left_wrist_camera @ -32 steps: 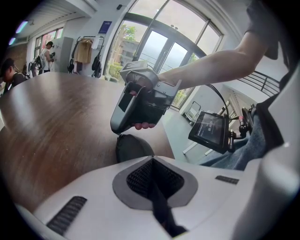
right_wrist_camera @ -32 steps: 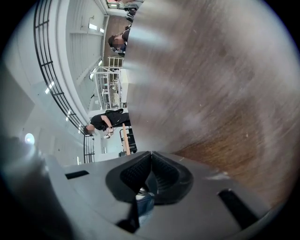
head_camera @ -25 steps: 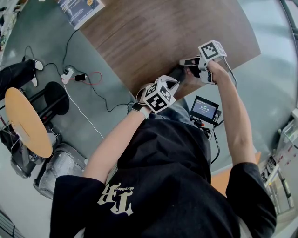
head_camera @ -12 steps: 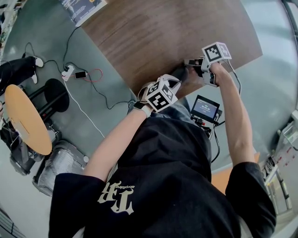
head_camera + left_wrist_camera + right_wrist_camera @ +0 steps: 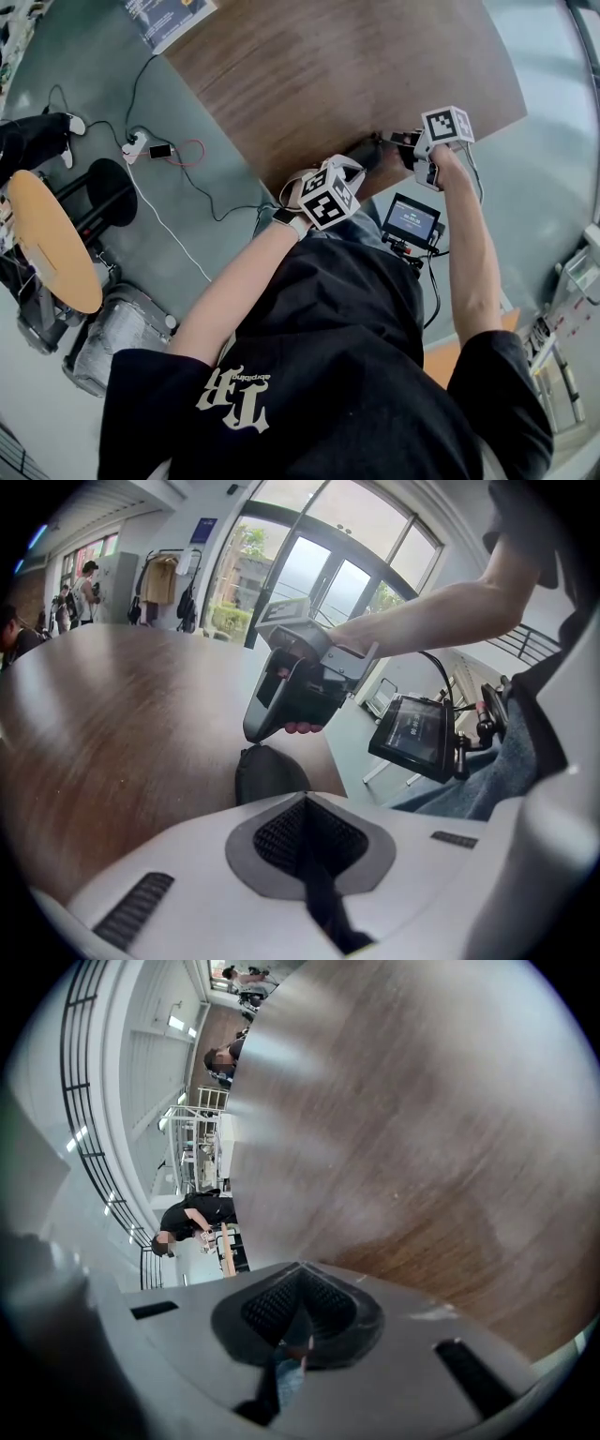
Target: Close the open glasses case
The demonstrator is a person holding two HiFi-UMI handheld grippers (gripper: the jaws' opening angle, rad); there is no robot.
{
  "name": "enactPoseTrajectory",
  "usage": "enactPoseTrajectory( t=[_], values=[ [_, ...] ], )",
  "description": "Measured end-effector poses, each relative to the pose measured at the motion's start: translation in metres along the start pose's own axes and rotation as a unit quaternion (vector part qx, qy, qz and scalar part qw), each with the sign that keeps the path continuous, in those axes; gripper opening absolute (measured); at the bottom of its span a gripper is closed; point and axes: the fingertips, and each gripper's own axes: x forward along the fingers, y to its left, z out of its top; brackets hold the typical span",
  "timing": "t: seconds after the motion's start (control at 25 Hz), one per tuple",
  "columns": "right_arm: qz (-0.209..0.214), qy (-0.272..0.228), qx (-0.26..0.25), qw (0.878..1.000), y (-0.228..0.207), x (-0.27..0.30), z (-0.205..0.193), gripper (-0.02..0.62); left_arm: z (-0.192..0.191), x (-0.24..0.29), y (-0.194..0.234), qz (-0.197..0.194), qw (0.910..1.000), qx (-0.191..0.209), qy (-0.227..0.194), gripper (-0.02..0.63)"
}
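The black glasses case lies on the brown table close to its near edge, also seen as a dark shape in the head view. It reads as one low rounded lump with no raised lid showing. My left gripper is shut and empty, its tips just short of the case. My right gripper hangs a little above and beyond the case, apart from it. In the right gripper view its jaws are shut on nothing and face bare wood; the case is out of that view.
A small monitor on a bracket sits at the person's waist just off the table edge. A leaflet lies on the far left corner. Cables and a power strip run over the floor beside a round stool.
My right gripper has drawn back to the right, off the case and toward the table's edge. The left gripper has shifted slightly right and stays near the case.
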Motion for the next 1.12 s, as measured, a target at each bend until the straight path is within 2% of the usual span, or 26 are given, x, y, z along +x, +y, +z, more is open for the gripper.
enactPoseTrajectory(
  t=[0.24, 0.4, 0.44, 0.52, 0.6, 0.8, 0.96, 1.12],
  values=[
    [-0.004, -0.022, 0.023, 0.999, -0.015, -0.008, -0.008, -0.012, -0.001, 0.002, -0.001, -0.007, 1.0, 0.005, 0.004, -0.003],
    [-0.069, 0.016, 0.005, 0.997, -0.041, -0.011, -0.034, -0.015, -0.001, 0.0, 0.002, -0.005, 1.0, -0.004, -0.005, -0.003],
    [-0.064, 0.015, 0.012, 0.998, -0.043, -0.013, -0.04, -0.015, 0.0, -0.001, 0.004, -0.008, 0.9999, -0.008, -0.01, -0.003],
    [-0.028, -0.015, 0.038, 0.999, -0.04, -0.02, -0.045, -0.015, 0.001, -0.003, 0.004, -0.019, 0.9996, -0.014, -0.015, -0.003],
    [-0.009, -0.039, 0.045, 0.998, -0.039, -0.025, -0.043, -0.015, 0.001, -0.004, 0.003, -0.027, 0.9995, -0.012, -0.013, -0.003],
    [-0.018, -0.053, 0.035, 0.998, -0.035, -0.029, -0.043, -0.015, 0.003, -0.008, -0.002, -0.028, 0.9994, 0.012, -0.015, -0.003],
    [0.006, -0.076, 0.033, 0.997, -0.02, -0.031, -0.042, -0.014, 0.002, -0.015, 0.001, -0.025, 0.9993, 0.026, -0.009, -0.003],
    [-0.012, -0.098, 0.025, 0.995, -0.015, -0.043, -0.046, -0.014, 0.006, -0.025, 0.002, -0.021, 0.9989, 0.038, -0.018, -0.003]
  ],
)
